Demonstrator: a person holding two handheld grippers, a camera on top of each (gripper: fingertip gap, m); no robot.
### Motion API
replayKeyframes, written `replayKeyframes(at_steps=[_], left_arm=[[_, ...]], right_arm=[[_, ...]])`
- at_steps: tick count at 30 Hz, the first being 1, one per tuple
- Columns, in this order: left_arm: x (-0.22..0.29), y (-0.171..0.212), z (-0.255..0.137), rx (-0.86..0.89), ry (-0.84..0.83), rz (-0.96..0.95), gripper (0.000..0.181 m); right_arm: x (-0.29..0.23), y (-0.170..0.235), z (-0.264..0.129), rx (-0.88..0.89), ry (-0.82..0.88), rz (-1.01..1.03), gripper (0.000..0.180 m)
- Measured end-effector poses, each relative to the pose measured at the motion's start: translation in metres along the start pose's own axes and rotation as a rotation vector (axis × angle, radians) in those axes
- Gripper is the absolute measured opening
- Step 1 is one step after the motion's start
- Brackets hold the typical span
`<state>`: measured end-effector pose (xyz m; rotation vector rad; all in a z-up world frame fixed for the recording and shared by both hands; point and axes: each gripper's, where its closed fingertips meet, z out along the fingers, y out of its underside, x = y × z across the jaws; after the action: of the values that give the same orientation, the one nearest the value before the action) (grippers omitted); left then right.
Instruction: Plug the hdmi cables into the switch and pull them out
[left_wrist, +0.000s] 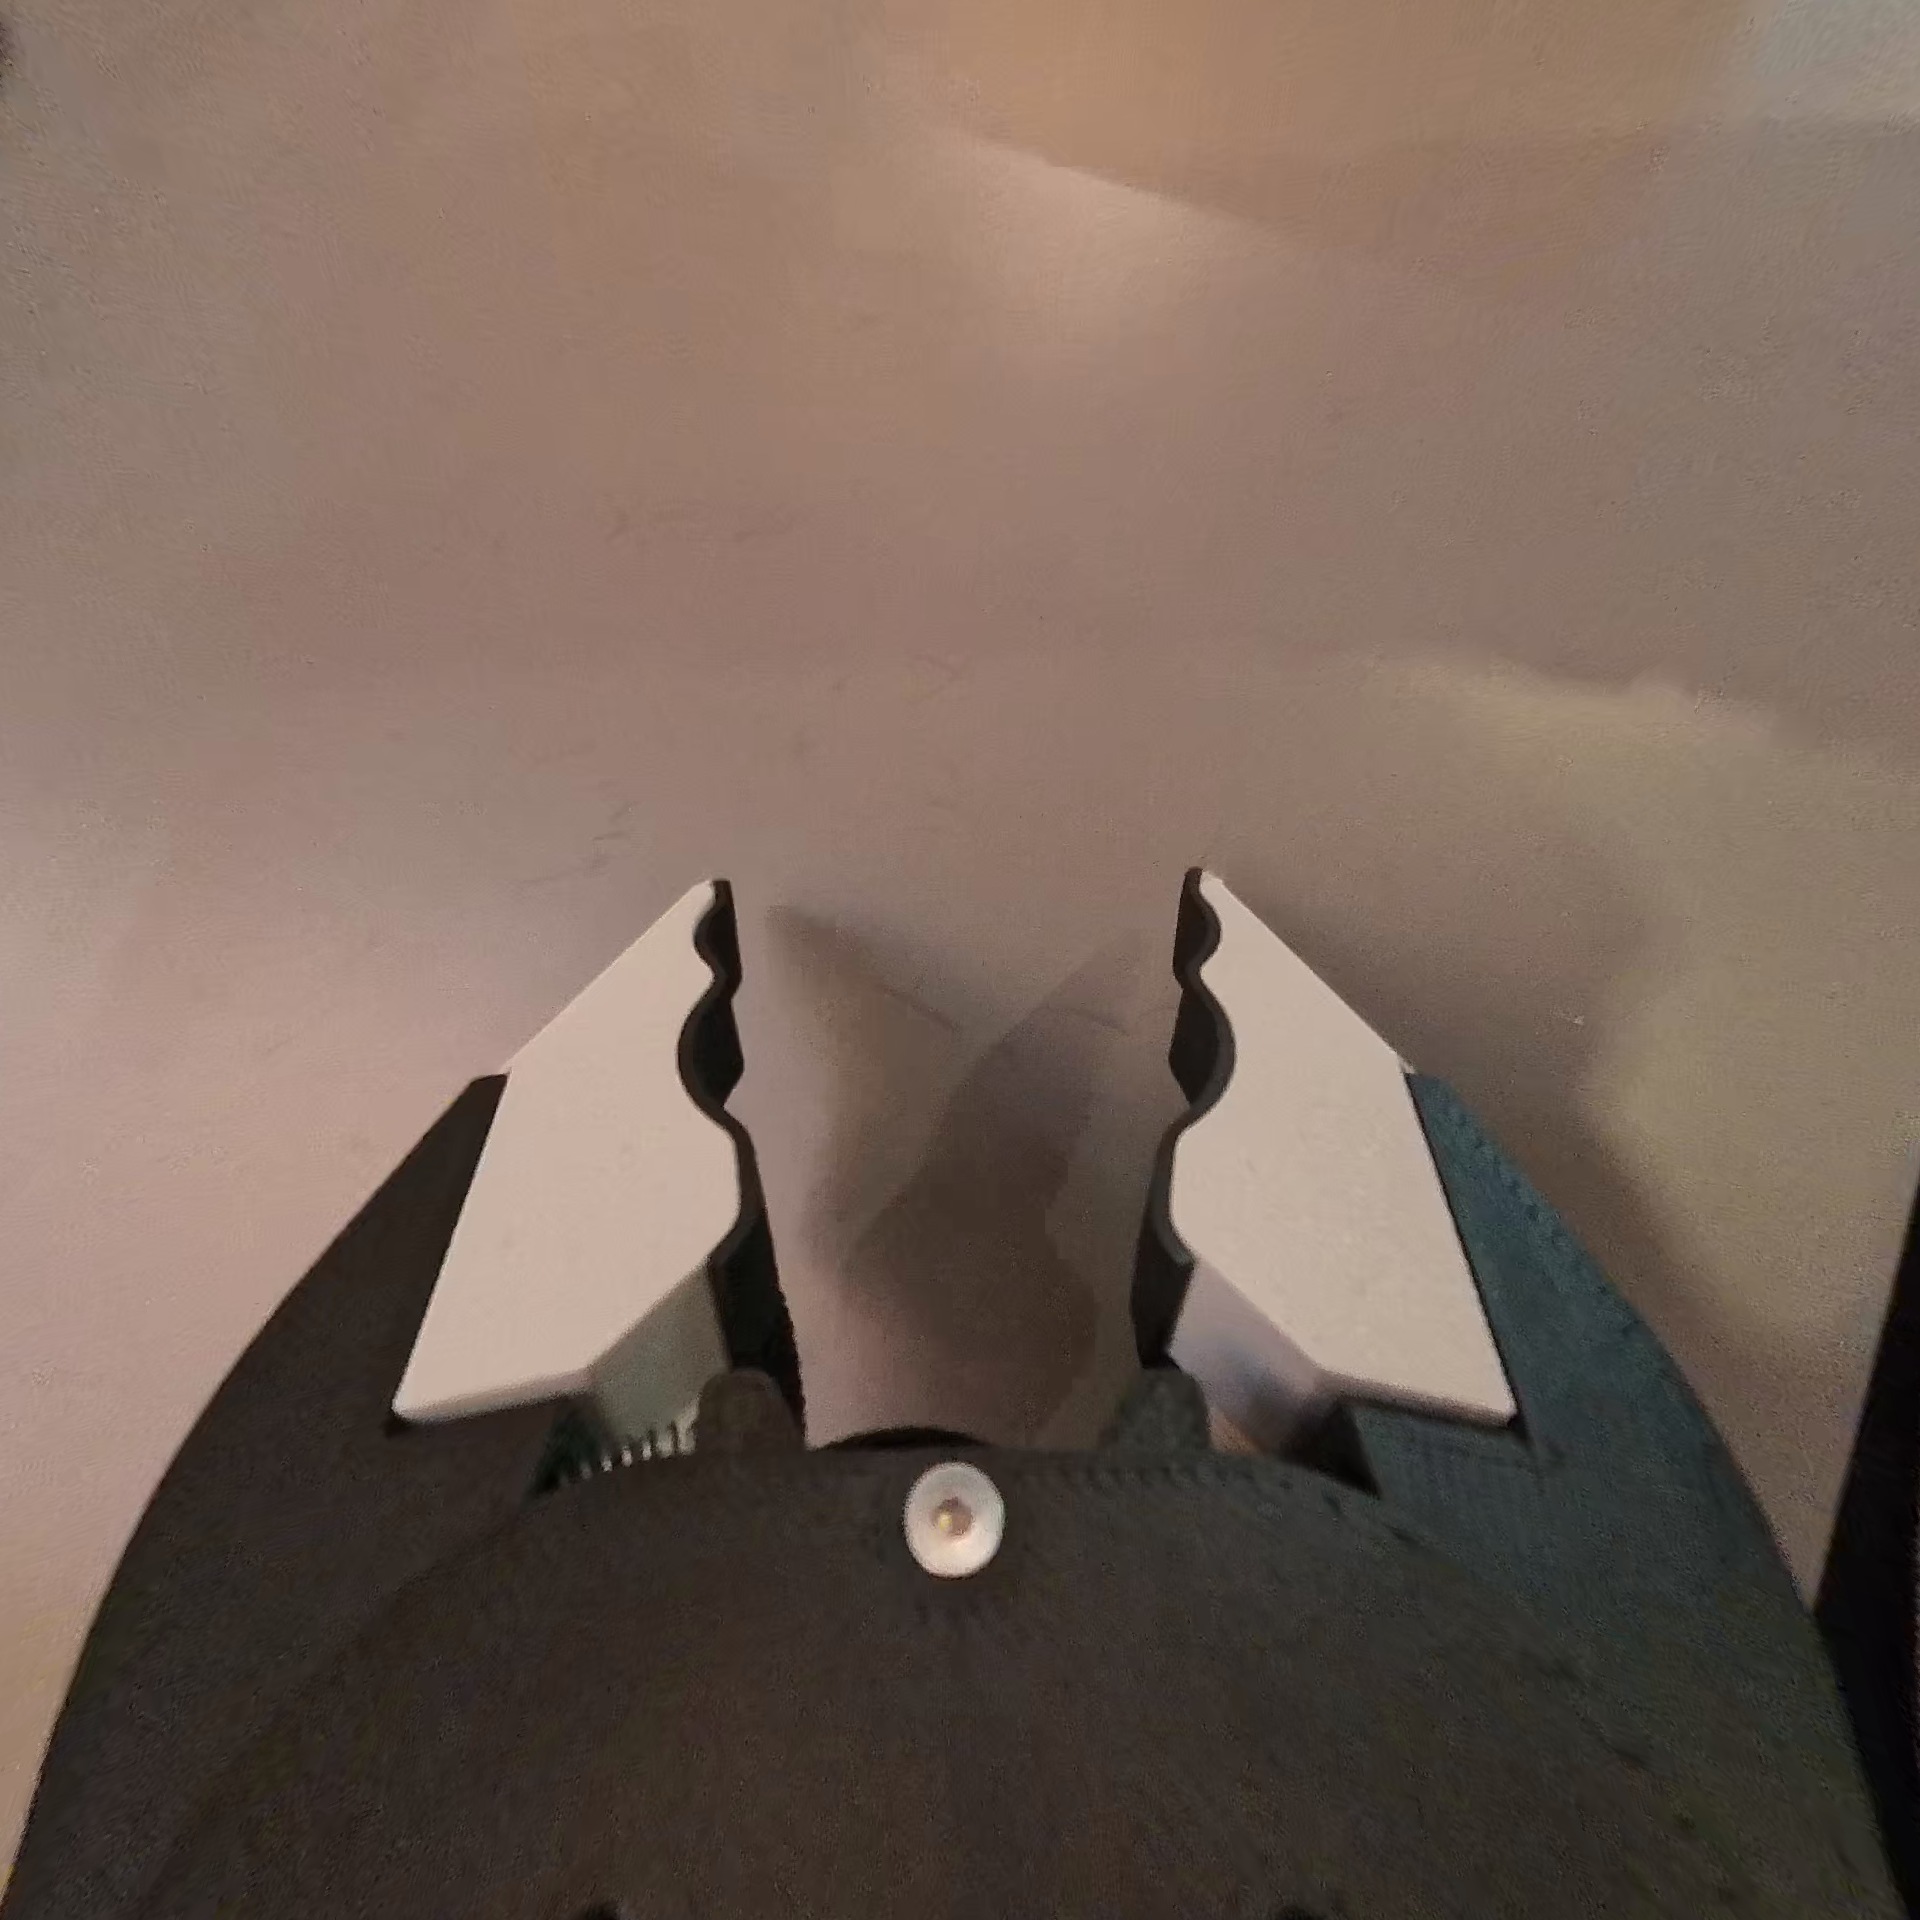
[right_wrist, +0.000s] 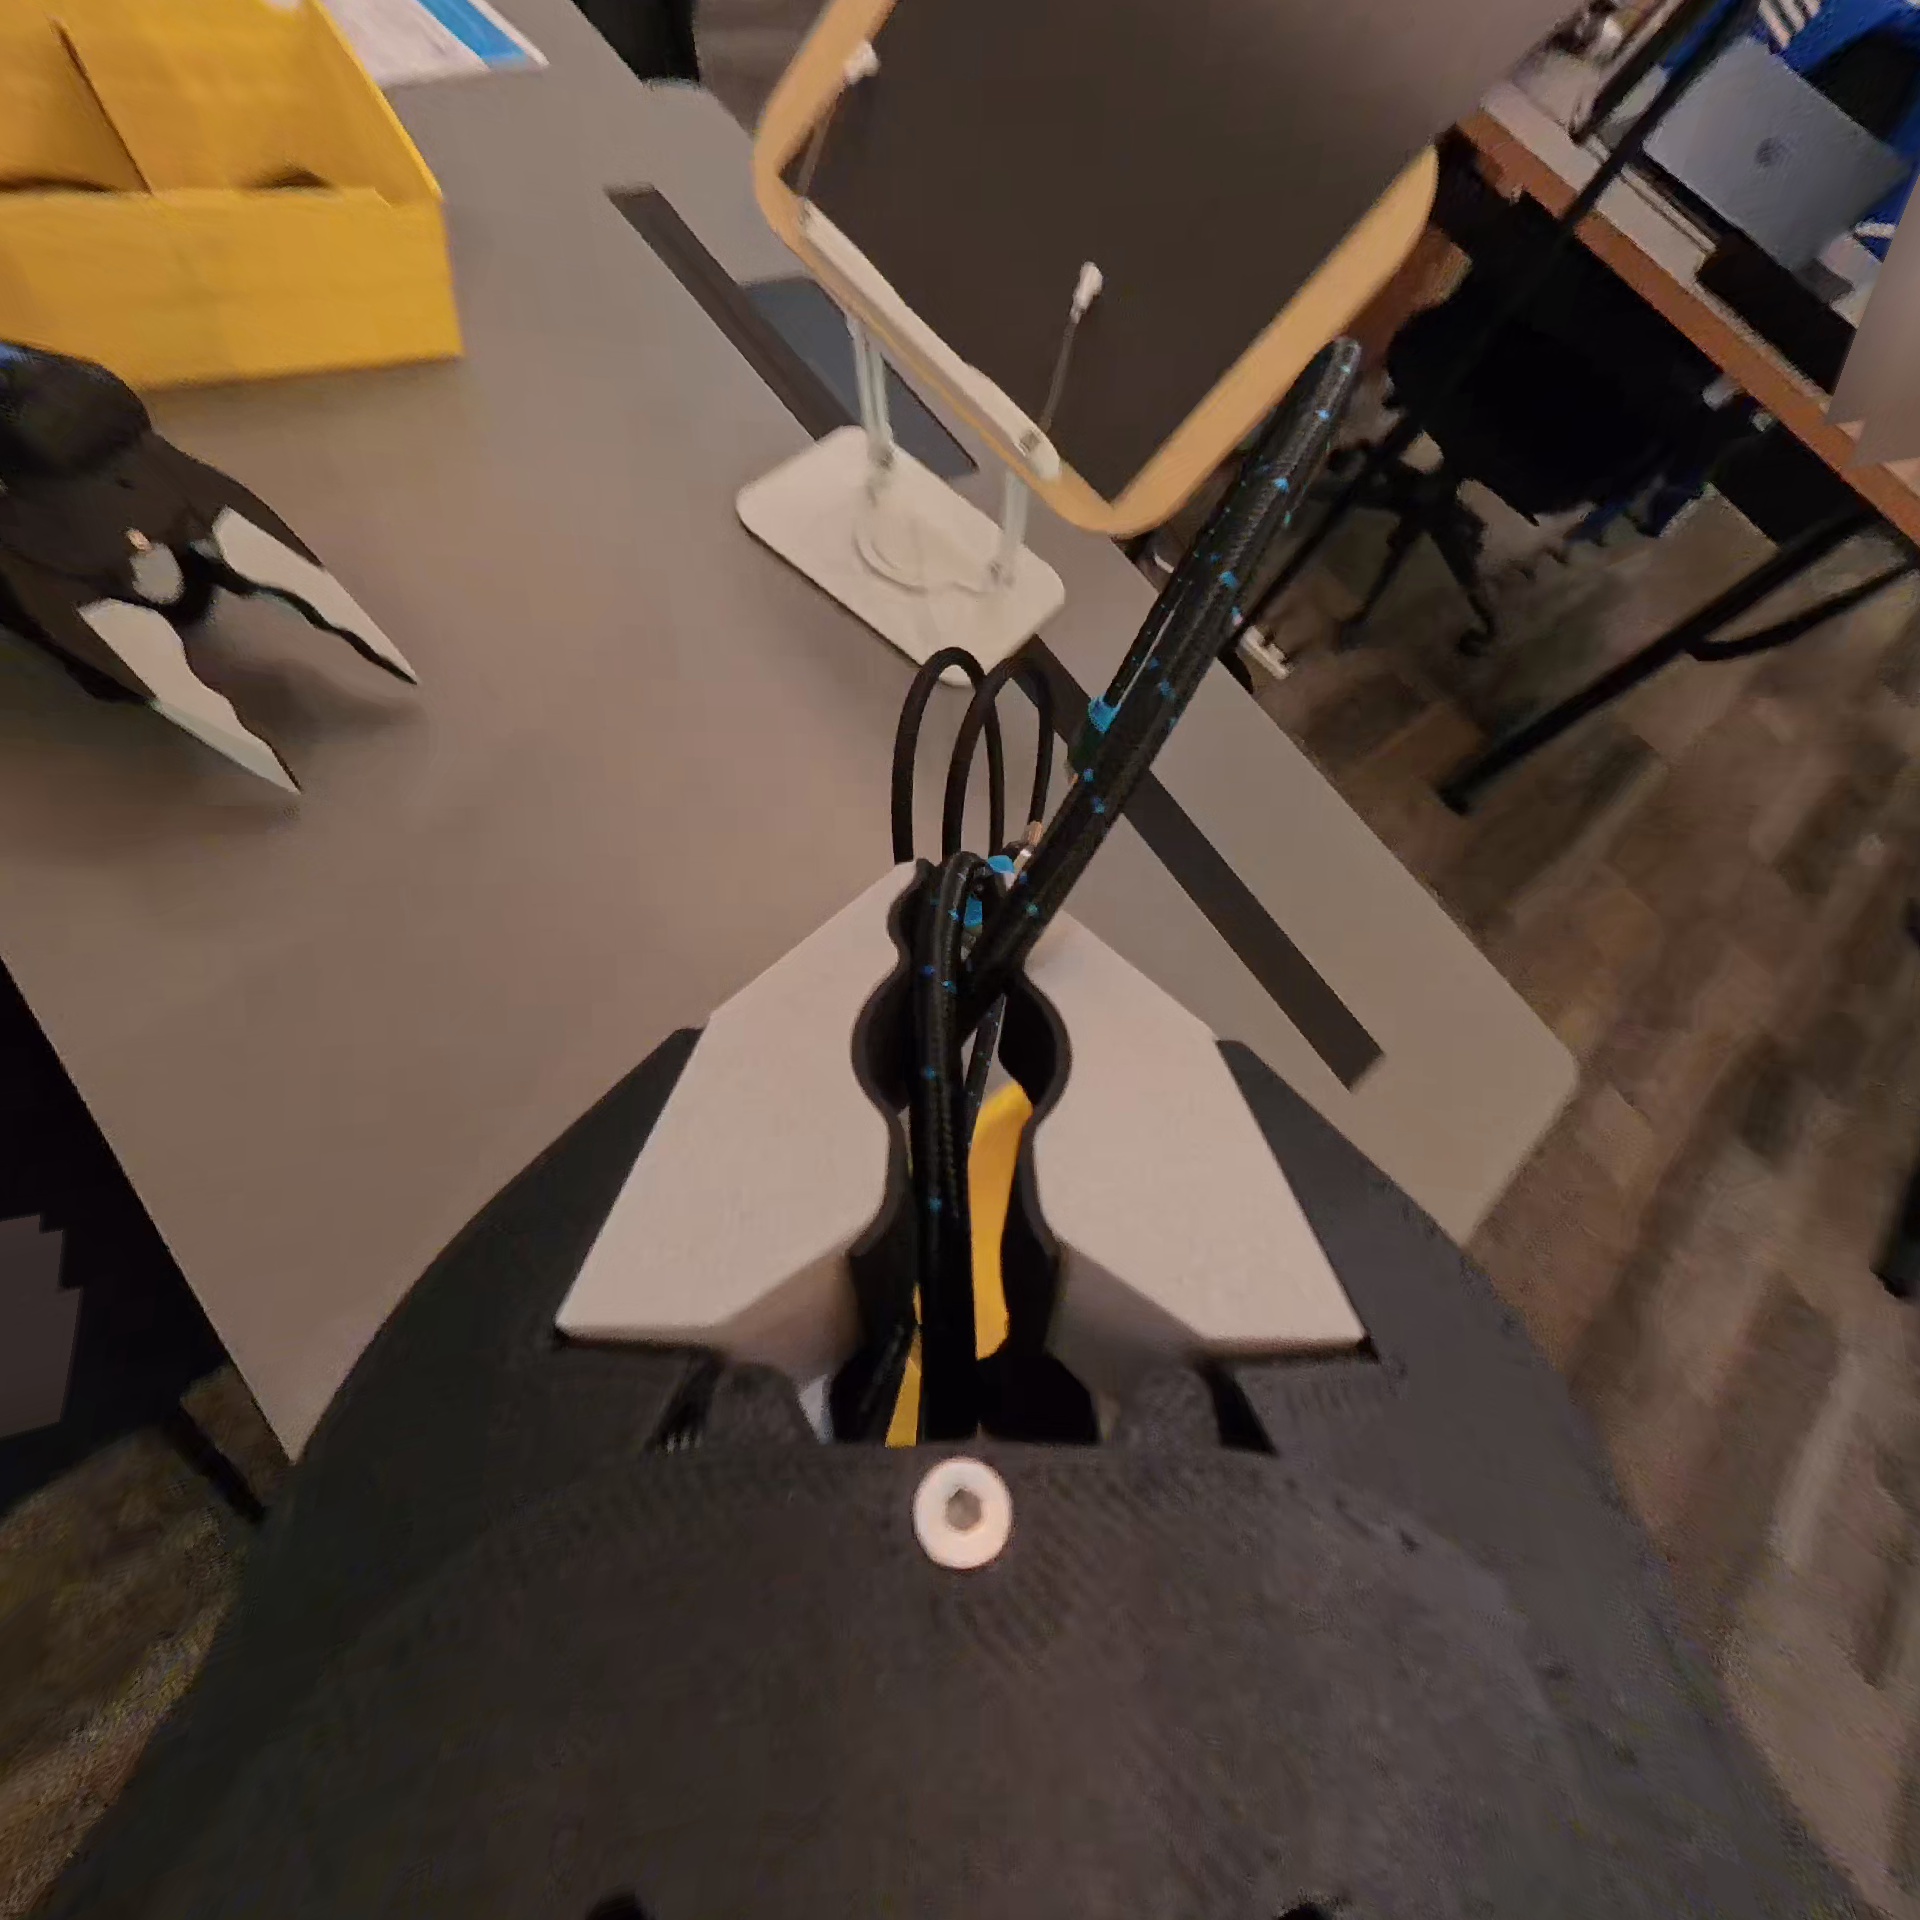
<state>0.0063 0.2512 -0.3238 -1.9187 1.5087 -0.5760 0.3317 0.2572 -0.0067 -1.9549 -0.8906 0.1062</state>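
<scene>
I am looking across the grey desk (right_wrist: 582, 644), which is filling most of the right wrist view, with a dark slot running along it toward the far edge. Next in size, a yellow cardboard box (right_wrist: 239, 218) is sitting at the far left corner, and a wood-framed panel (right_wrist: 1132, 239) is standing on a pale stand (right_wrist: 914, 561) near the middle. No switch is showing in either view, so I cannot say where it is or whether any port is occupied. My left tongs (left_wrist: 956, 914) are hanging wide apart with nothing between them, facing only bare desk surface; the same left tongs are showing at the left of the right wrist view, low over the desk. My right tongs (right_wrist: 977, 935) are nearly closed and gripping the hdmi cables (right_wrist: 940, 1091), black braid with blue flecks, bundled together with something yellow deeper between the fingers. One braided length (right_wrist: 1226, 582) is running up and away toward the panel's lower corner, and thinner black loops (right_wrist: 966, 748) are arching just beyond the fingertips. I cannot make out a connector clearly. Judging from this, I am reading the task as either not yet at the plugging stage or already past the unplugging; with no switch in sight, the pictures are not settling which.
</scene>
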Motion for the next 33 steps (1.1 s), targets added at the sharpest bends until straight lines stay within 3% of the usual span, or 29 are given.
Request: replayKeyframes(at_steps=[9, 17, 21, 27, 33], left_arm=[[-0.004, 0.003, 0.006, -0.010, 0.016, -0.047, 0.078], [-0.004, 0.004, 0.007, -0.016, 0.014, -0.049, 0.077], [-0.004, 0.003, 0.008, -0.014, 0.018, -0.051, 0.076], [-0.004, 0.003, 0.008, -0.013, 0.016, -0.049, 0.076], [-0.004, 0.003, 0.008, -0.011, 0.015, -0.052, 0.076]], right_arm=[[0.052, 0.018, -0.066, -0.222, 0.025, -0.117, 0.007], [0.070, -0.006, -0.104, -0.143, 0.002, -0.131, 0.006], [0.078, -0.007, -0.120, -0.184, 0.004, -0.142, 0.007], [0.081, 0.031, -0.104, -0.380, -0.078, -0.159, 0.007], [0.089, 0.099, -0.059, -0.587, -0.186, -0.100, 0.007]])
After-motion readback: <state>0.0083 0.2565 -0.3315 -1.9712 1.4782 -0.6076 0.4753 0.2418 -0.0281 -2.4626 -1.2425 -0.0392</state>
